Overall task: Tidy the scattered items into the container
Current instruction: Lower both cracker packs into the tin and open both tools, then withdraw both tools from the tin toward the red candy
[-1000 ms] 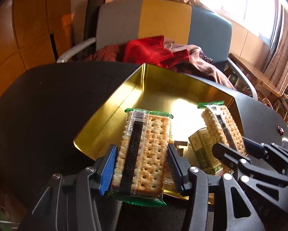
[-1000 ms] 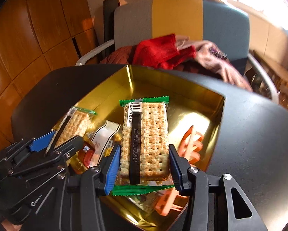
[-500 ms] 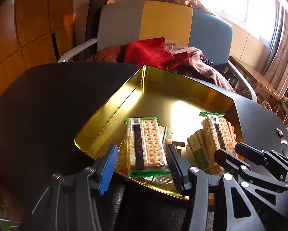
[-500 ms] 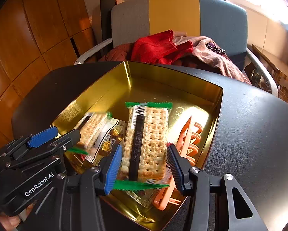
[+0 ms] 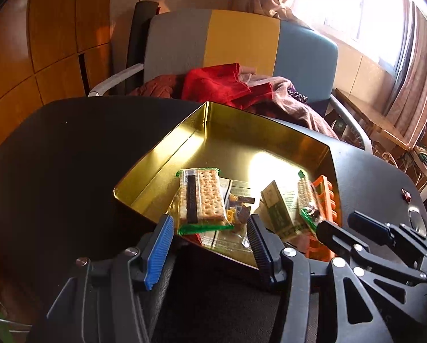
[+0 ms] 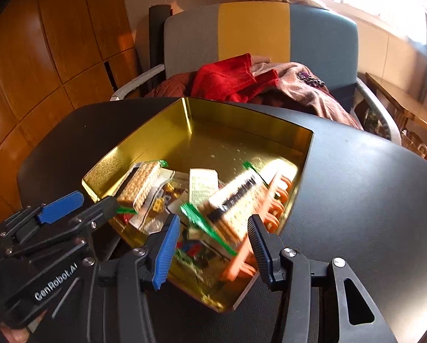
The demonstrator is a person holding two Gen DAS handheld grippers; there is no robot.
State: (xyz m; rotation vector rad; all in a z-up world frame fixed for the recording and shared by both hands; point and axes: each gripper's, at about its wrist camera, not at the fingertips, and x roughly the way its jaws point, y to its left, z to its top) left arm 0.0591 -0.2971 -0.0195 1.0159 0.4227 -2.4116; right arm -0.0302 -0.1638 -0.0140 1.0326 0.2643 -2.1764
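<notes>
Cracker packs (image 5: 201, 200) (image 6: 233, 210) both down in gold tin (image 5: 167, 154), long axes running fwd, just ahead of L gripper (image 5: 210, 245) & R gripper (image 6: 213, 245), jaws spread w/ nothing pinched, neither nearer.

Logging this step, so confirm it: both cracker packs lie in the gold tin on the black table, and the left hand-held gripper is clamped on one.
Wrong about the grip. The left wrist view shows the left hand-held gripper open, with its pads clear of the cracker pack. The rest stands: both packs, the other seen from the right wrist, lie in the gold tin on the black table.
</notes>
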